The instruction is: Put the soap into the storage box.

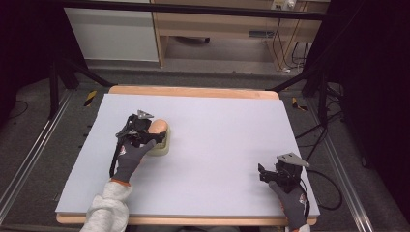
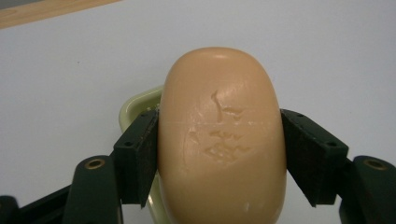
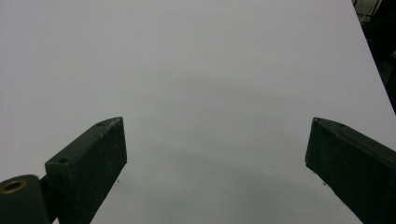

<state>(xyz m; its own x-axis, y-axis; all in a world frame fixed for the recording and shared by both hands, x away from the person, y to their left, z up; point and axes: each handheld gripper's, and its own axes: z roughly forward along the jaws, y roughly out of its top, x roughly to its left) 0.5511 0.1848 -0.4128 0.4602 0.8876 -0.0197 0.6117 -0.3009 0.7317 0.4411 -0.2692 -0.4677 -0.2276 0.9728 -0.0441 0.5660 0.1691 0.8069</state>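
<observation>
A tan bar of soap (image 2: 222, 140) sits clamped between the two black jaws of the left gripper (image 2: 220, 154), one pad pressed to each long side, its rounded end pointing away from the camera. Beneath it lies a pale yellow-green soap dish (image 2: 135, 105), whose rim curves out from under the bar on one side. Whether the soap rests in the dish or hangs just above it cannot be told. From the high view the soap (image 1: 158, 127) and dish (image 1: 162, 146) lie in the left half of the table (image 1: 217, 140), nearer the far edge than the near one, with the left gripper (image 1: 145, 131) and a grey-gloved hand (image 1: 131, 159) over them.

The grasp appears complete. What seems left is either to lift the bar away or to let it go in the dish, and the pictures do not say which.

The right gripper (image 1: 274, 175) rests near the table's near right corner, well apart from the soap. Its jaws stand wide over bare white tabletop (image 3: 210, 84), holding nothing.

The bar's top face carries shallow pressed marks, perhaps a worn stamp, but no letters can be read. No other writing is legible on the table.
</observation>
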